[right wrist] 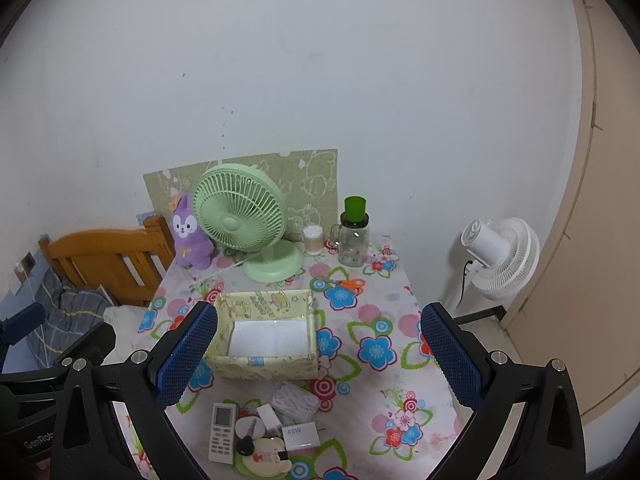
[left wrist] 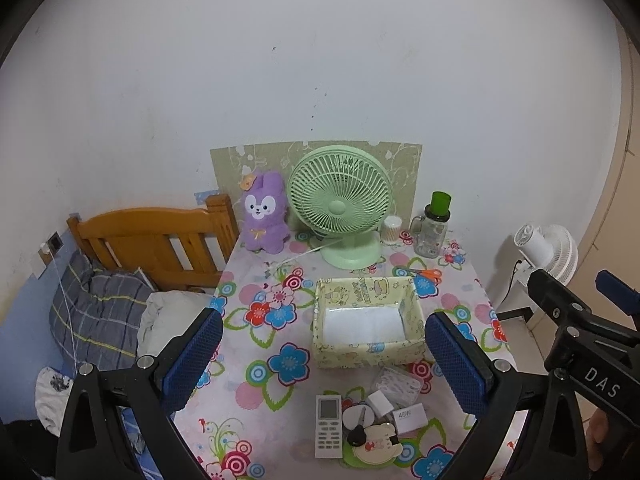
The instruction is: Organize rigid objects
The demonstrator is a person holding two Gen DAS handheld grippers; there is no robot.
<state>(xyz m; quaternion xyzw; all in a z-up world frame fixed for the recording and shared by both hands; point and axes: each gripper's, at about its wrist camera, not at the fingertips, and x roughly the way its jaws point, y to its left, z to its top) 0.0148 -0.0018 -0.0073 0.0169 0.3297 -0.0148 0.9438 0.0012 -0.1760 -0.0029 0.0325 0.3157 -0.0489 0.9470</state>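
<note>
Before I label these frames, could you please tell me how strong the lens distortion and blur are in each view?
Left wrist view: heavy fisheye, door frame bows, dark corners, remote control sharp. Right wrist view: same bowing, white fan slightly soft, light even.

Table [left wrist: 256, 384] — box [left wrist: 366, 350], fan [left wrist: 340, 204], remote [left wrist: 329, 426] etc.

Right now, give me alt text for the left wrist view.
The open left gripper hovers above a floral table, framing an empty yellow box. A remote and small items lie nearer; a green fan stands behind.
</note>
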